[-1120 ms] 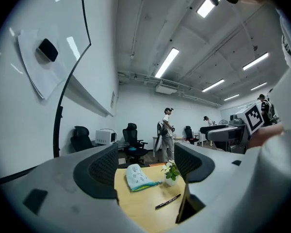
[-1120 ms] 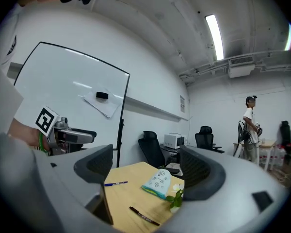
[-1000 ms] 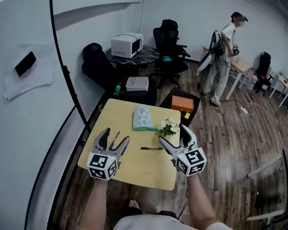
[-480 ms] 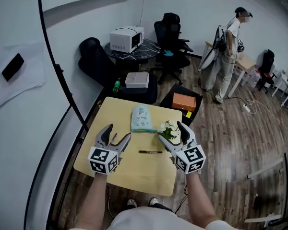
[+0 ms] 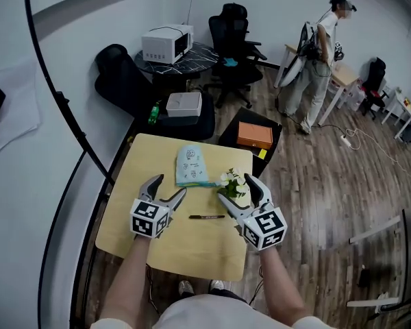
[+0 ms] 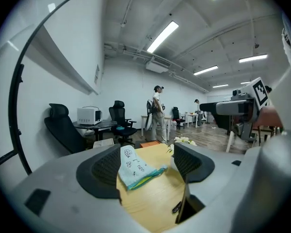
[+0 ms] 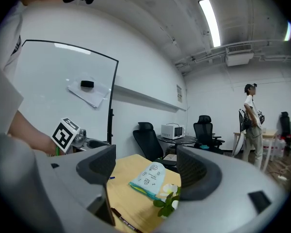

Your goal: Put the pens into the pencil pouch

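Observation:
A pale blue pencil pouch (image 5: 190, 164) lies flat at the far middle of the yellow table (image 5: 140, 160). A black pen (image 5: 207, 217) rests on the table between my two grippers. My left gripper (image 5: 170, 186) hovers open just left of the pen, and my right gripper (image 5: 235, 189) hovers open to the pen's right, beside a small bunch of white flowers (image 5: 231, 181). The left gripper view has the pouch (image 6: 135, 168) ahead between empty jaws and the pen (image 6: 176, 207) low right. The right gripper view takes in the pouch (image 7: 149, 175), the black pen (image 7: 123, 221) and a blue pen tip (image 7: 110, 177).
An orange box (image 5: 255, 135) and a white box (image 5: 183, 104) sit on the floor beyond the table. Black office chairs (image 5: 233, 26) and a microwave (image 5: 166, 43) stand further back. A person (image 5: 318, 60) stands far right. A whiteboard frame (image 5: 61, 101) runs along the left.
The head view has shifted, so the table sits lower left in the picture. Both grippers stay open over the table's near half. The blue pen by the left gripper is now hidden.

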{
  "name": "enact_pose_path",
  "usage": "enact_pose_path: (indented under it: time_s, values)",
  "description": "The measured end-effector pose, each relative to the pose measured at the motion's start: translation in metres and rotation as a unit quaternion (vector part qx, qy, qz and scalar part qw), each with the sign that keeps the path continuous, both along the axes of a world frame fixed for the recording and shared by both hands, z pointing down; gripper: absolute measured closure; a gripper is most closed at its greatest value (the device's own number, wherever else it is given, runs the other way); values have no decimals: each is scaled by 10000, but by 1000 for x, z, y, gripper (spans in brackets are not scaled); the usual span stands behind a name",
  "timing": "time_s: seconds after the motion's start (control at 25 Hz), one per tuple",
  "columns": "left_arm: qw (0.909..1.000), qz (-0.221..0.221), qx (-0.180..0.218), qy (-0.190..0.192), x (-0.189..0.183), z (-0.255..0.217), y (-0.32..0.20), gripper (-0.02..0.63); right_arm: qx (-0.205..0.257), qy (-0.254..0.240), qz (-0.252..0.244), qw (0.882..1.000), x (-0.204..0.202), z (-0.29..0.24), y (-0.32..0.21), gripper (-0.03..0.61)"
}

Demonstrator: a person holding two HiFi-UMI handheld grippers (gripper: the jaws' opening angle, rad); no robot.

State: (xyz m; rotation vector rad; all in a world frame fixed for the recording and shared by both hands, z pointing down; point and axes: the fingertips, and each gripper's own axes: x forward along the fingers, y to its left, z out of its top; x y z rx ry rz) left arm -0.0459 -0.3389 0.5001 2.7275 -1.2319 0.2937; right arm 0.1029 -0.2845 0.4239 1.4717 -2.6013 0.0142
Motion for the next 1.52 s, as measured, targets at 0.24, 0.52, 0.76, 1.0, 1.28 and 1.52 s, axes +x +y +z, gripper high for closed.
enact_pose_path:
  time_s: [0.24, 0.52, 0.76, 1.0, 1.28, 1.52]
  values:
    - [9970, 320, -473, -520, 24, 62, -47, 282, -188, -12, 177, 9997, 4, 17, -9, 206]
    - [9828, 711, -1086, -1311, 45, 137, -80, 285, -360, -32, 336, 9988, 11, 28, -11, 210]
    - [9702, 779, -1366, -1844, 52, 171, -103, 338, -491, 13, 412, 9979, 19, 37, -6, 212]
    - [9665, 791, -1359, -2028, 57, 182, -114, 526, -499, 57, 546, 9972, 34, 41, -4, 218]
    - [9767, 385, -1229, -1716, 45, 146, -116, 594, -461, 63, 461, 9979, 34, 41, -5, 225]
    - [9876, -82, -907, -1278, 16, 92, -109, 595, -450, 68, 177, 9988, 18, 42, -2, 229]
